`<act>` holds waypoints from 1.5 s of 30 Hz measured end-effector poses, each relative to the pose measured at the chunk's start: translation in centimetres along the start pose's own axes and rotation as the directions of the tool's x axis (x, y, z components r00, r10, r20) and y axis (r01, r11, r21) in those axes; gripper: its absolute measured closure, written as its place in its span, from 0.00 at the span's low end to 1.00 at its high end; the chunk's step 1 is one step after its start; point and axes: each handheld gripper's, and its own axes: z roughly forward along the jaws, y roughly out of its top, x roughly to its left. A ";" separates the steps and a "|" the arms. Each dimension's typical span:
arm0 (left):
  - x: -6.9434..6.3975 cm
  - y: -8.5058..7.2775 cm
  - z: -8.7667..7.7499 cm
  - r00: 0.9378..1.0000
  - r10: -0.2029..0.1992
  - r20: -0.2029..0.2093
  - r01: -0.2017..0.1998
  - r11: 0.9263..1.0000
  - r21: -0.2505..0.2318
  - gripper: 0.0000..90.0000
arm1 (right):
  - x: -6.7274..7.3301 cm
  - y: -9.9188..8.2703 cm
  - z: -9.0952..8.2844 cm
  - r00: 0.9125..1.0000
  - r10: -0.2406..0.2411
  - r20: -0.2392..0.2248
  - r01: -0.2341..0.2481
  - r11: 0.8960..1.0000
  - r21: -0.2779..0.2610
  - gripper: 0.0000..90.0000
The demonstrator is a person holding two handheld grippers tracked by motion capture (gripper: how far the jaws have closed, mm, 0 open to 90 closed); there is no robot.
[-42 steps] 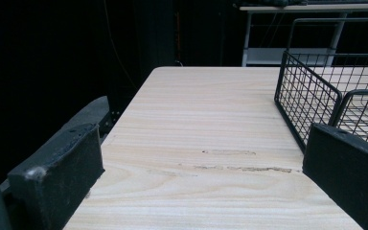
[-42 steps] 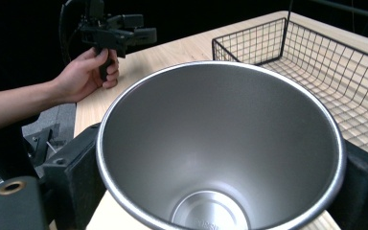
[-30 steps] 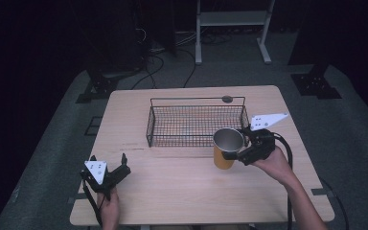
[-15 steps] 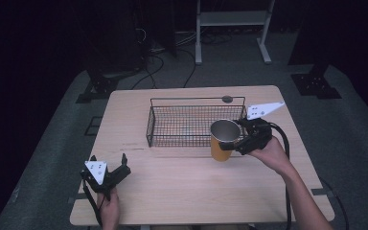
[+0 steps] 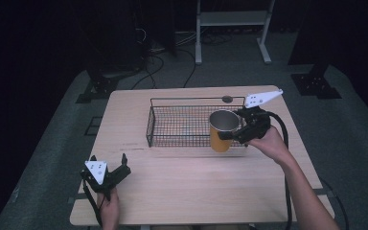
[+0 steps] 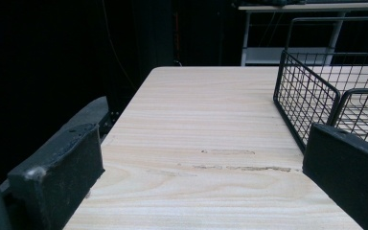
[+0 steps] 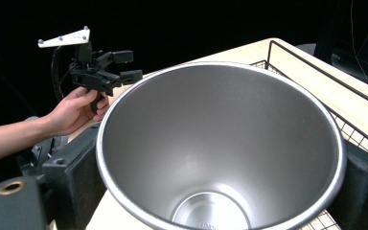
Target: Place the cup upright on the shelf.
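Note:
My right gripper (image 5: 230,130) is shut on an orange cup (image 5: 218,142) with a steel inside, holding it upright in the air at the front right corner of the black wire basket (image 5: 191,99). In the right gripper view the cup's steel bowl (image 7: 220,120) sits between my two jaws (image 7: 218,177), over the basket's mesh (image 7: 359,130). My left gripper (image 5: 109,160) rests at the near left of the table, open with nothing between its fingers. In its own view my left gripper (image 6: 201,172) points along bare wood towards the basket's corner (image 6: 311,91). The left gripper (image 7: 130,65) also shows in a hand in the right gripper view.
The light wooden table (image 5: 196,191) has bare wood in front of the basket. A small dark round spot (image 5: 227,99) lies behind the basket. A white metal rack (image 5: 230,19) and dark stands sit on the floor beyond the table.
My right gripper has carried the cup up and a little leftward, from the table in front of the basket to its front right edge. The left gripper has not moved.

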 end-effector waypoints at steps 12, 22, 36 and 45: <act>0.0 0.0 0.0 1.000 0.000 0.001 0.000 1.000 0.000 0.00 | -1.2 1.1 1.1 1.000 0.001 0.003 -0.001 1.000 0.017 0.11; 0.0 0.0 0.0 1.000 -0.002 0.002 0.002 1.000 0.001 0.00 | -2.5 2.4 1.7 1.000 0.010 0.012 -0.010 1.000 0.029 0.11; 0.0 0.0 0.0 1.000 -0.005 0.003 0.005 1.000 0.001 0.00 | -3.9 3.7 2.7 1.000 0.011 0.021 -0.012 0.999 0.049 0.11; 0.0 0.0 0.0 1.000 -0.006 0.002 0.006 1.000 0.001 0.00 | -4.6 4.6 3.5 1.000 -0.001 0.022 0.000 0.998 0.064 0.11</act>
